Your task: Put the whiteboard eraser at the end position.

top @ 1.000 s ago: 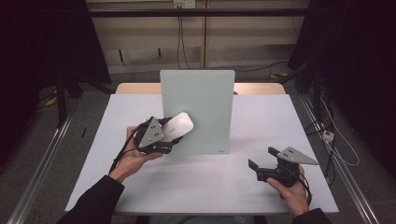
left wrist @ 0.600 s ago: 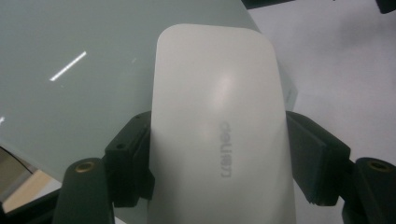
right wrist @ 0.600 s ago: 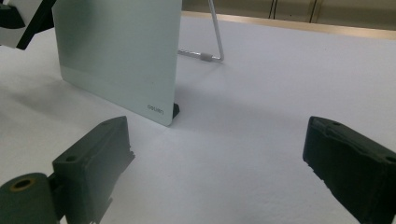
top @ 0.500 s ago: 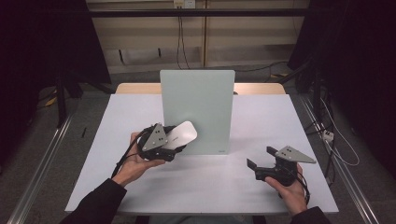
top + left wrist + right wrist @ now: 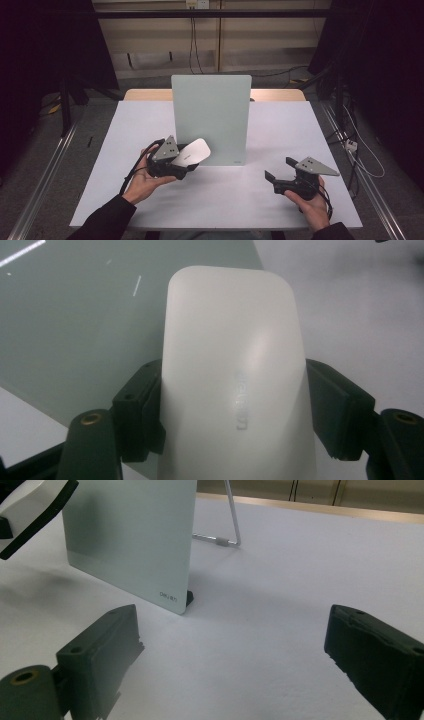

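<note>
At the left side of the high view we see the left hand [image 5: 145,180], palm up, carrying the left gripper [image 5: 186,161] a little above the table [image 5: 125,130]. Its jaws are clenched on a white eraser [image 5: 194,151], a flat block with rounded corners. In the left gripper view the two black pads press on the long sides of the white eraser [image 5: 235,385], near its lower half, and the free end of it points up and away from the camera. A faint embossed word runs along its face; we cannot read it. The eraser is held in the air, tilted, just in front of the lower left part of the whiteboard [image 5: 211,117]; we cannot tell if its tip touches the surface.

In the middle the pale green whiteboard stands upright on the table, facing the person. In the right gripper view we see the whiteboard [image 5: 135,540] from the side, with a small printed logo at its lower corner, a dark foot under this corner, and a thin metal stand [image 5: 227,525] behind it.

At the right, the right hand [image 5: 312,205] holds the right gripper [image 5: 280,172] low over the table, well apart from the board. Its jaws are released: in the right gripper view they stand wide apart with bare white table [image 5: 260,630] between them.
</note>
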Demonstrator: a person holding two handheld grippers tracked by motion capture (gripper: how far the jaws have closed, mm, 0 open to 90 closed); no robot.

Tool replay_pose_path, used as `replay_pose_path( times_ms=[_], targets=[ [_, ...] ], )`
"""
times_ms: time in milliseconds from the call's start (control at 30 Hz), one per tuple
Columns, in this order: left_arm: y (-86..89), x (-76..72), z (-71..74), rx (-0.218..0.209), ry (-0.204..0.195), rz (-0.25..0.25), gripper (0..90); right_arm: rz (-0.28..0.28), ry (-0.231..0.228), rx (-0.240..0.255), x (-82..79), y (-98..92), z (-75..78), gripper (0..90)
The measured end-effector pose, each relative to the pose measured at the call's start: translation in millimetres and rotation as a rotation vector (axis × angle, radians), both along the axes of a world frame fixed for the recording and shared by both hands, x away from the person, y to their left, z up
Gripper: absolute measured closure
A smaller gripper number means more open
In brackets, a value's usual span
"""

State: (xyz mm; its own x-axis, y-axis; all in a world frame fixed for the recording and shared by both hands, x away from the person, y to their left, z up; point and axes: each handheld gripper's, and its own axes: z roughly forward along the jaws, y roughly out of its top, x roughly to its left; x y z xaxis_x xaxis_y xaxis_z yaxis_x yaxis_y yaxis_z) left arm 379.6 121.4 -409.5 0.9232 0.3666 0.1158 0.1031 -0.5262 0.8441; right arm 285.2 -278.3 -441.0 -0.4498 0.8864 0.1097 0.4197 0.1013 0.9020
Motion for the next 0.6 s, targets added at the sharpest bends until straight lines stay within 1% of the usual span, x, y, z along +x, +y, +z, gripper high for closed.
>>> replay_pose_path(
  times_ms=[100,133,200,267,300,333,400,433,500,533,600],
  targets=[
    [-0.2,-0.7,0.7,-0.006,0.034,-0.012,30.4,0.002,-0.002,-0.001,1.1,0.7,0.1,7.5],
    [-0.5,-1.2,0.6,-0.007,0.039,-0.012,30.4,0.003,-0.002,-0.001,1.8,1.1,-0.1,7.5],
    [-1.3,-2.1,0.1,-0.013,0.067,-0.022,30.4,0.002,0.001,-0.001,2.8,1.7,-0.4,7.5],
    [-2.6,-2.9,-0.3,-0.005,0.095,-0.031,30.4,0.003,0.004,-0.001,3.1,2.0,-0.8,7.5],
    [-3.3,-3.2,-0.6,-0.001,0.101,-0.039,30.4,0.001,0.003,-0.002,3.0,2.0,-1.0,7.5],
    [-4.4,-3.9,-0.9,-0.006,0.113,-0.042,30.4,0.001,0.007,-0.004,2.4,1.8,-0.9,7.5],
    [-6.2,-4.6,-0.8,-0.005,0.135,-0.050,30.4,0.000,-0.001,0.002,1.8,1.7,-0.3,7.5],
    [-7.2,-4.8,-0.7,0.000,0.144,-0.056,30.4,0.002,-0.002,0.000,2.0,1.6,-0.5,7.5],
    [-9.8,-5.7,-1.2,0.018,0.148,-0.057,30.4,0.006,-0.002,-0.004,1.5,1.5,-0.1,7.5],
    [-11.2,-6.0,-2.2,0.015,0.160,-0.063,30.4,0.008,-0.003,-0.002,1.1,1.5,0.0,7.5],
    [-13.9,-7.1,-2.8,0.034,0.174,-0.068,30.4,0.011,-0.002,-0.005,0.8,1.0,-0.5,7.5]
  ],
)
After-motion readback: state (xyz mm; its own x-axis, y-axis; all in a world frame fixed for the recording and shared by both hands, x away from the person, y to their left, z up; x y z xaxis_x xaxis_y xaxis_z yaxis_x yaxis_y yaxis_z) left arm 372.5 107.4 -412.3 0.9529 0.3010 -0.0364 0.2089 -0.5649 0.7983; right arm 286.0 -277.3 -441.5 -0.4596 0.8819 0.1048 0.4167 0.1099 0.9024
